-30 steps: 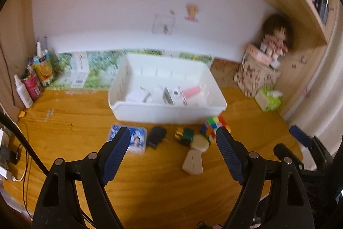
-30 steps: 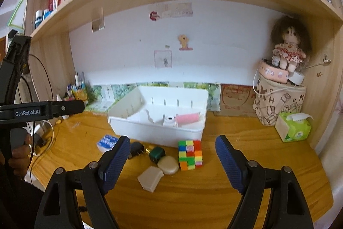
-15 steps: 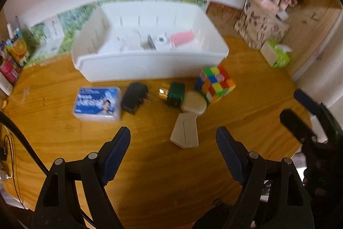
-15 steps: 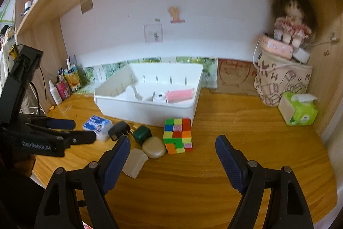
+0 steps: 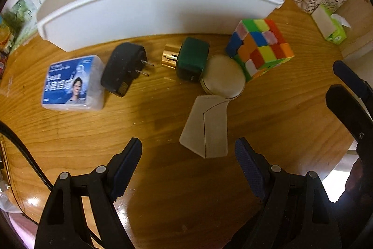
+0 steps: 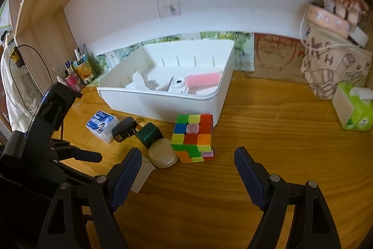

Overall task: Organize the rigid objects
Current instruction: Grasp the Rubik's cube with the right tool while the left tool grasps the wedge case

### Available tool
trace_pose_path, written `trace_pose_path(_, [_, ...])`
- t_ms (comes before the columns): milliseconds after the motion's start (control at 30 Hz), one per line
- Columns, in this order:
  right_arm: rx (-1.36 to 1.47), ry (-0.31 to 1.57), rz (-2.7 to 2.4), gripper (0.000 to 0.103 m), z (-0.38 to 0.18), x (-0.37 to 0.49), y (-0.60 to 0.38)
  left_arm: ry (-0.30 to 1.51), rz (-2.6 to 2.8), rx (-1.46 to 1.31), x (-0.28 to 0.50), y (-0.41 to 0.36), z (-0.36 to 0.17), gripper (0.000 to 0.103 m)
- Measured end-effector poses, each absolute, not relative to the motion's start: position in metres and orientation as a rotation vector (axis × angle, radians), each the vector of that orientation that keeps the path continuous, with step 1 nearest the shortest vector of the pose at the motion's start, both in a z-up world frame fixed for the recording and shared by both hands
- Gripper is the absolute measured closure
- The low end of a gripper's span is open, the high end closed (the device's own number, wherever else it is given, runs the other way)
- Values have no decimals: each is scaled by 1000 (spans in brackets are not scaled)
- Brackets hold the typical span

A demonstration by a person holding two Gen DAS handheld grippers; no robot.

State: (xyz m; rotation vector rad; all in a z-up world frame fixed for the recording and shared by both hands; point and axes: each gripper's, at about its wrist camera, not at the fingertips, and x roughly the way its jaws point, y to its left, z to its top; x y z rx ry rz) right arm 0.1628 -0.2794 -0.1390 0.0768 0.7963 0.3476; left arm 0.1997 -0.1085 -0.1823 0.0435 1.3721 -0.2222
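Note:
On the wooden desk in front of a white bin (image 5: pixel 149 6) lie a blue-labelled clear box (image 5: pixel 72 83), a black plug adapter (image 5: pixel 123 68), a green block with a gold cap (image 5: pixel 191 58), a round beige case (image 5: pixel 222 78), a beige wedge-shaped case (image 5: pixel 207 126) and a colourful cube (image 5: pixel 260 46). My left gripper (image 5: pixel 188 155) is open, just short of the wedge case. My right gripper (image 6: pixel 188 165) is open, close behind the cube (image 6: pixel 193 138). The bin (image 6: pixel 163 104) holds a pink item (image 6: pixel 204 80) and white items.
A patterned bag (image 6: pixel 335 67) with a doll on top and a green tissue box (image 6: pixel 354 109) stand at the right. Bottles and cartons (image 6: pixel 77 71) stand at the left wall. A black cable (image 5: pixel 25 151) crosses the desk's left edge.
Both grippers have moved forward and down toward the objects on the desk. The left gripper now hovers near the wedge case, the right near the cube. Both stay open.

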Motion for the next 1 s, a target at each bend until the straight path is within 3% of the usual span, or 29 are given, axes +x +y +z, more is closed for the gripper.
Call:
trace_pose_path(800, [139,970,364,21,-187,233,-274,1540,-216,48,250,-117,-205,20])
trace_pose_path(1000, [104,987,378,21,-188,240,-264,1544,-212,88,260,-126,-200,36])
